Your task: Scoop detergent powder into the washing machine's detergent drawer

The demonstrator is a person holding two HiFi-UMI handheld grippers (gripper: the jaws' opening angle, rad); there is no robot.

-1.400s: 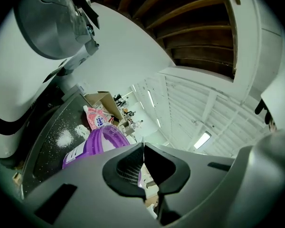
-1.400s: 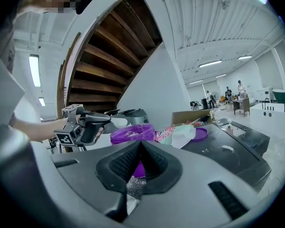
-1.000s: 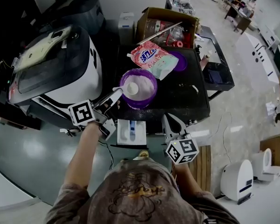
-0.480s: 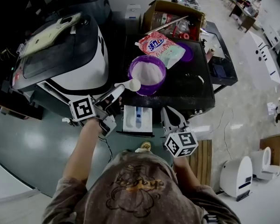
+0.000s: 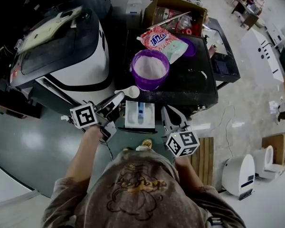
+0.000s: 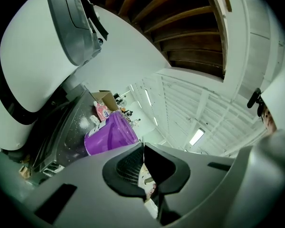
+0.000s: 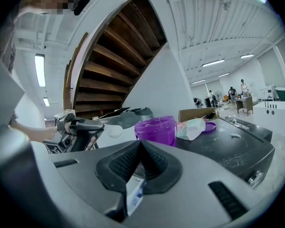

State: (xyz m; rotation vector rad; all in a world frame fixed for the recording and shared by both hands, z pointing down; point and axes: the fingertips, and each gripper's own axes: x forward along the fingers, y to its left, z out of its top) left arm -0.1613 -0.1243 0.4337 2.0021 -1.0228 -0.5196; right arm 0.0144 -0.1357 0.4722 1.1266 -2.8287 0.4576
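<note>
My left gripper (image 5: 117, 100) is shut on the handle of a white scoop (image 5: 132, 91). The scoop's bowl carries powder and hangs between the purple tub (image 5: 150, 69) of white powder and the open white detergent drawer (image 5: 140, 115). In the right gripper view, the scoop (image 7: 115, 130) floats left of the tub (image 7: 156, 129). My right gripper (image 5: 169, 115) is shut with nothing in it, just right of the drawer, and a bit of the drawer (image 7: 133, 196) shows below its jaws. In the left gripper view the jaws are closed and the tub (image 6: 109, 134) lies ahead.
A pink and white detergent bag (image 5: 164, 41) and a purple lid (image 5: 190, 46) lie behind the tub on the black washer top (image 5: 190, 87). Behind them stands a cardboard box (image 5: 173, 15). A large white and black machine (image 5: 61, 56) fills the left side.
The left gripper has lifted the filled scoop out of the purple tub and brought it back toward the drawer. The right gripper has stayed beside the drawer.
</note>
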